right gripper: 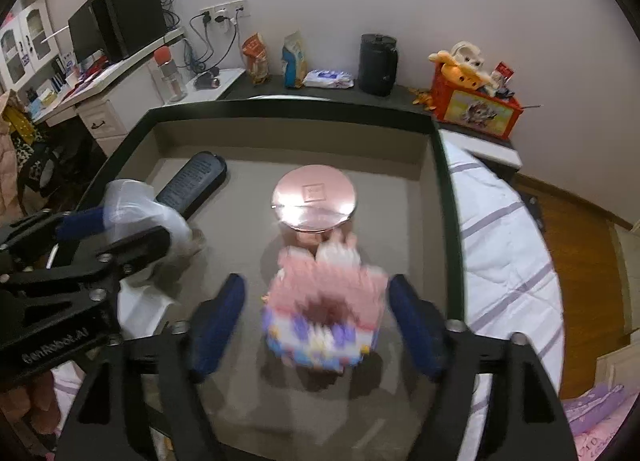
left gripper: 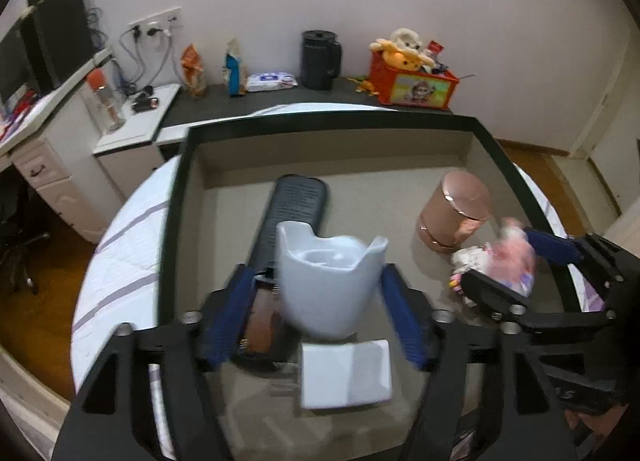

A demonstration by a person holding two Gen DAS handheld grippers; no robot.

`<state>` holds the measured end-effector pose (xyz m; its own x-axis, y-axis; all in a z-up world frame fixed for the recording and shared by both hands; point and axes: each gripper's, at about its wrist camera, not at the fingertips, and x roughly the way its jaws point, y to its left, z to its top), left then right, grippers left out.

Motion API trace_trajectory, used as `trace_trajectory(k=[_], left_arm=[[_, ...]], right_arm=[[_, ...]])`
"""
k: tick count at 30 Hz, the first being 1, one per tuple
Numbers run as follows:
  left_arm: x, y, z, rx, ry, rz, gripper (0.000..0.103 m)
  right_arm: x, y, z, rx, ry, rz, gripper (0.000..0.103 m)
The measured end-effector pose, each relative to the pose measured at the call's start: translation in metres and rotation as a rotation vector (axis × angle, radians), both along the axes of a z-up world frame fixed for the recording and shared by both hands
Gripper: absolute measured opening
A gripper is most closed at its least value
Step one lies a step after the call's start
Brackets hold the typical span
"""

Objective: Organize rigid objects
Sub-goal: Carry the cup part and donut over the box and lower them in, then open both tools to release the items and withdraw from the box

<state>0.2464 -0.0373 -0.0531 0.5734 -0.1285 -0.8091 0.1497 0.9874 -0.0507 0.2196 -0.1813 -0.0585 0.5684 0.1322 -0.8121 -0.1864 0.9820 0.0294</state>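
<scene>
A dark-rimmed tray (left gripper: pixel 508 165) holds the objects; it also shows in the right wrist view (right gripper: pixel 448 197). My left gripper (left gripper: pixel 320 313) is open, its blue fingers either side of a white curved plastic holder (left gripper: pixel 332 285), not touching it. A white box (left gripper: pixel 346 375) lies below it. My right gripper (right gripper: pixel 318 325) is open around a pink, white and purple block model (right gripper: pixel 324 309); it also shows in the left wrist view (left gripper: pixel 516 261). A copper round tin (right gripper: pixel 314 197) stands just beyond the model. A black remote-like slab (left gripper: pixel 296 213) lies behind the holder.
The tray rests on a white striped bedspread (right gripper: pixel 508 261). Behind it a dark shelf carries a black kettle (left gripper: pixel 320 59), snack packets (left gripper: pixel 234 69) and an orange toy box (left gripper: pixel 414 85). A white desk (left gripper: pixel 132 121) stands to the left.
</scene>
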Motion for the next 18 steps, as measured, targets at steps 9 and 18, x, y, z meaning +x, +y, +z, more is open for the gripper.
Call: trace_trajectory(k=[9, 18], left_arm=[[-0.039, 0.021, 0.045, -0.046, -0.109, 0.018, 0.102], [-0.115, 0.037, 0.074, -0.014, -0.207, 0.04, 0.103]], right_arm=[[-0.023, -0.003, 0.019, 0.023, -0.036, -0.027, 0.087], [-0.067, -0.006, 0.046, 0.074, -0.099, -0.045, 0.088]])
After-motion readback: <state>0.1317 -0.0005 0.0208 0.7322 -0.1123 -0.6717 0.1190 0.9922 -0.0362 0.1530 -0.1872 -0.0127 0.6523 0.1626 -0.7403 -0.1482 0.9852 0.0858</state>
